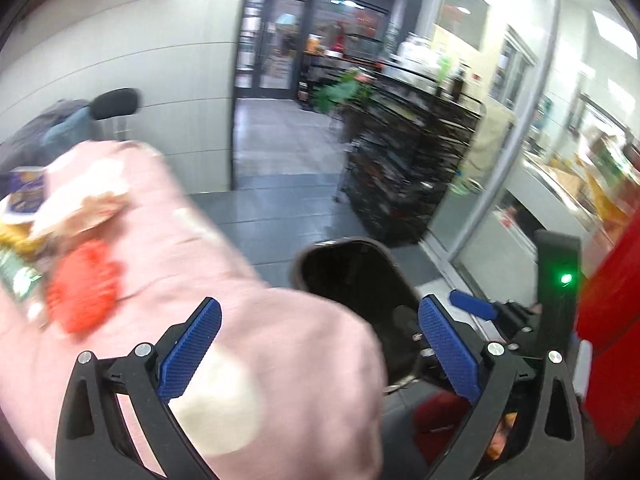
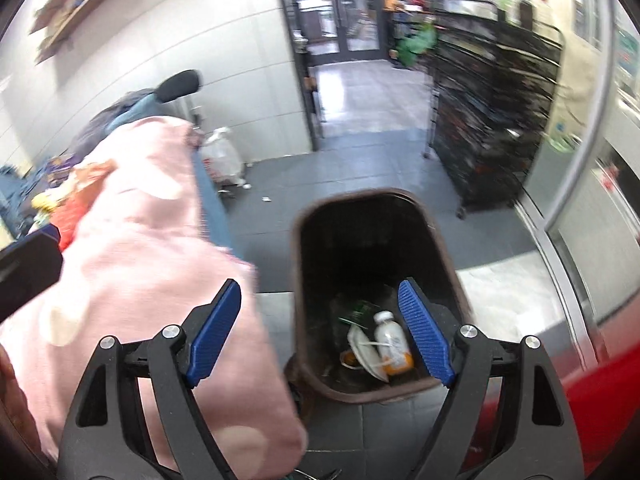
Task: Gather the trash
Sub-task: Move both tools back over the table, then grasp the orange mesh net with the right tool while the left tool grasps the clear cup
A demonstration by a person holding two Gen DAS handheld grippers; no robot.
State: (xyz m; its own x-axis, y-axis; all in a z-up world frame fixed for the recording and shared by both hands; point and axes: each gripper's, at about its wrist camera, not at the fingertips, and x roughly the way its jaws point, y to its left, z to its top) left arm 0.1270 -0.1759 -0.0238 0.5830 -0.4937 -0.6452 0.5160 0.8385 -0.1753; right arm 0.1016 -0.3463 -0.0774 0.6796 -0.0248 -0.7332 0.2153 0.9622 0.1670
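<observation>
Both claws gape wide and hold nothing: the left claw (image 1: 320, 344) and the right claw (image 2: 320, 332) hang above the brown bin (image 2: 448, 280) on the floor, likely placed for dropping. A bottle (image 2: 394, 344) and wrappers lie inside; more litter (image 1: 80, 284) sits far left, beyond the pink sleeve (image 1: 256, 320).

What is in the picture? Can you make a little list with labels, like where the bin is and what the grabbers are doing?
place: indoor shop-like area with grey tiled floor
trash bin: brown bin, open top, on the floor
in the bin: white plastic bottle, crumpled white wrapper, other scraps
right gripper: open, empty, above the bin
left gripper: open, empty
pink sleeve: person's arm, left of the bin
leftover trash: small white scraps on the floor beyond the bin
white plastic bag: by the wall
</observation>
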